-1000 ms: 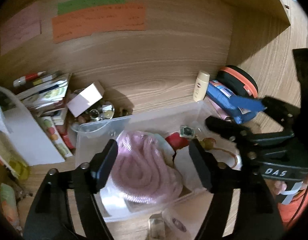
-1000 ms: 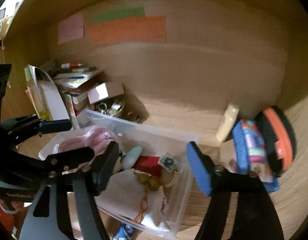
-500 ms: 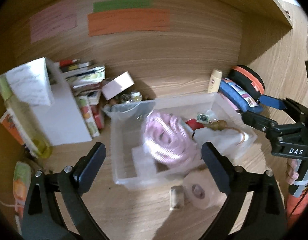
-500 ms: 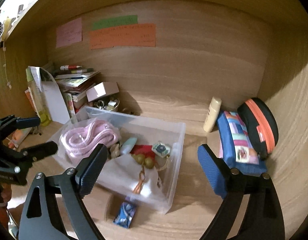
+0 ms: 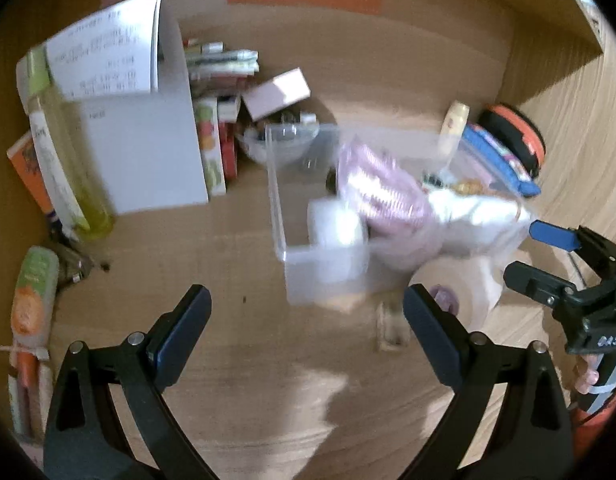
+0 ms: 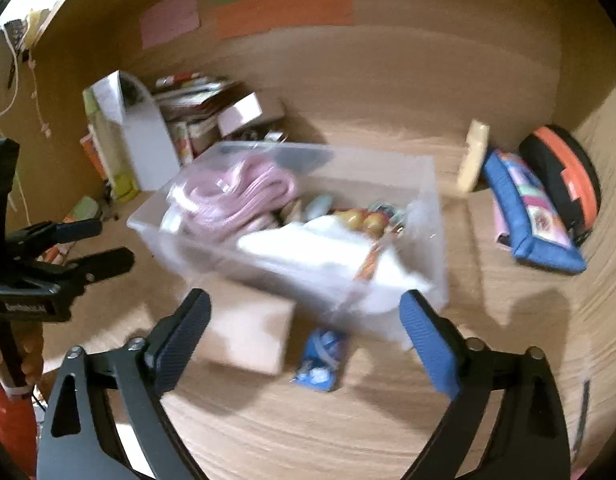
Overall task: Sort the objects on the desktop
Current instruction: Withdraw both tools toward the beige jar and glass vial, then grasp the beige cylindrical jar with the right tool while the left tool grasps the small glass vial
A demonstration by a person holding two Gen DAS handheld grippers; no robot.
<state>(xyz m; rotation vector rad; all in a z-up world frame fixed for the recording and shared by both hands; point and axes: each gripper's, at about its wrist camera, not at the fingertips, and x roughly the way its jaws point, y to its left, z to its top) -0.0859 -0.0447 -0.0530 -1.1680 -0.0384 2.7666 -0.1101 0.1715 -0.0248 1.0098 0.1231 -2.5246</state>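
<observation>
A clear plastic bin (image 5: 279,200) stands on the wooden desk. It holds a coiled pink cord (image 5: 372,196), a white roll (image 5: 336,224), a white cloth (image 5: 480,216) and small trinkets. My left gripper (image 5: 308,320) is open wide in front of the bin's near left corner, with only bare desk between its fingers. My right gripper (image 6: 303,312) hangs before the bin (image 6: 432,184); its jaws are opening and nothing is between them. A blue packet (image 6: 322,360) lies on the desk just ahead of it. Each gripper also shows at the edge of the other's view.
A blue pencil case (image 6: 532,216), a black and orange round case (image 6: 564,176) and a cream tube (image 6: 474,156) lie right of the bin. Books, a white stand (image 5: 147,152) and a yellow bottle (image 5: 67,168) crowd the left. A tape roll (image 5: 468,292) lies by the bin's front.
Both grippers have drawn back from over the bin and sunk toward the desk, while their jaws spread wide. The bin now lies ahead of the fingertips instead of between them.
</observation>
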